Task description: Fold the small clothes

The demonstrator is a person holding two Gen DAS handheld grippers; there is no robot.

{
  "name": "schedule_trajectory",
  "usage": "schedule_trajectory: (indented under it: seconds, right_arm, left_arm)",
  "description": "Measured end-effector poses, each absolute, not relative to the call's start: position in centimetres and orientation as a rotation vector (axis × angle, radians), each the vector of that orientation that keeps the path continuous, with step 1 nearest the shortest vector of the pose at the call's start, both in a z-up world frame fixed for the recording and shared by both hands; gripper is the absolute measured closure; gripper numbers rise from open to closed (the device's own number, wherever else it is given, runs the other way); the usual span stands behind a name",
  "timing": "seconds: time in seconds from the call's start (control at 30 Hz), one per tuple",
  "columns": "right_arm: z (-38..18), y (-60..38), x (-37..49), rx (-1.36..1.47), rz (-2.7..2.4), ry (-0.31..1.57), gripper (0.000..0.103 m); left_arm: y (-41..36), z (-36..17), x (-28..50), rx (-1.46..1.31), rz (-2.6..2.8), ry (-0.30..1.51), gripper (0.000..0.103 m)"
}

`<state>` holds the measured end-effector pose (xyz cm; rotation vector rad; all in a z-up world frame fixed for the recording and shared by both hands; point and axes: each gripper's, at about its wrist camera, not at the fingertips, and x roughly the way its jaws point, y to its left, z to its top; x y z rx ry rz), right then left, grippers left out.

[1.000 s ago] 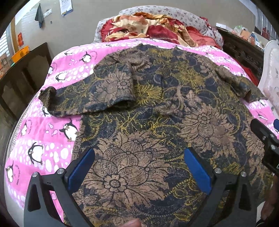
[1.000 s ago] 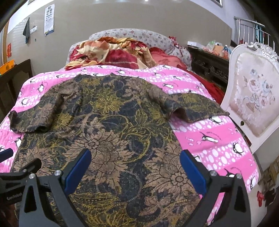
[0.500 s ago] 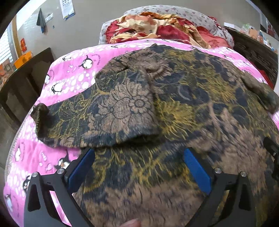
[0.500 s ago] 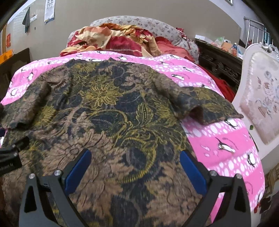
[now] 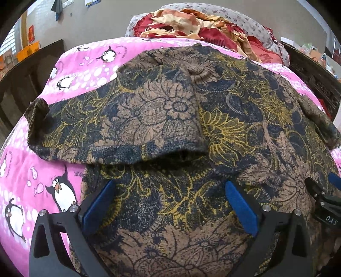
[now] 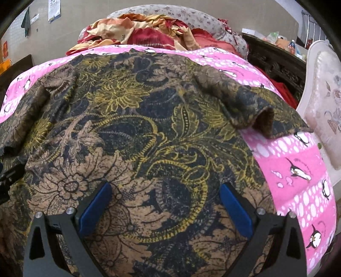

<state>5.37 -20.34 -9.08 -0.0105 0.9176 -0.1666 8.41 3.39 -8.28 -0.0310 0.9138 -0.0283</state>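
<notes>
A short-sleeved garment (image 5: 223,132) in dark blue, tan and yellow flower print lies spread flat on a pink penguin bedspread (image 5: 25,170). Its left sleeve (image 5: 119,123) sticks out sideways, ahead of my left gripper (image 5: 170,204). That gripper is open, low over the garment's body, with nothing between its blue pads. In the right wrist view the same garment (image 6: 136,136) fills the frame, its right sleeve (image 6: 255,110) lying out over the bedspread (image 6: 294,170). My right gripper (image 6: 165,204) is open too, just above the cloth.
A heap of red and cream bedding (image 5: 202,23) and a grey flowered pillow (image 6: 200,19) lie at the head of the bed. Dark wooden furniture (image 5: 27,70) stands on the left, a dark carved cabinet (image 6: 277,57) and a white upholstered chair (image 6: 324,102) on the right.
Both grippers have moved forward and lower over the garment, from its hem end toward the sleeves. Both stay open; the cloth has not shifted.
</notes>
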Motion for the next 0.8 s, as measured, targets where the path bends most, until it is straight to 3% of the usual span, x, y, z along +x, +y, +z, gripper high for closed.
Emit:
schedule_trajectory:
  seconds: [0.8]
  right_arm:
    - [-9.13, -20.04, 5.01, -0.033, -0.179, 0.901, 0.000]
  left_arm:
    - [3.51, -8.19, 7.65, -0.040, -0.045, 0.912, 0.017]
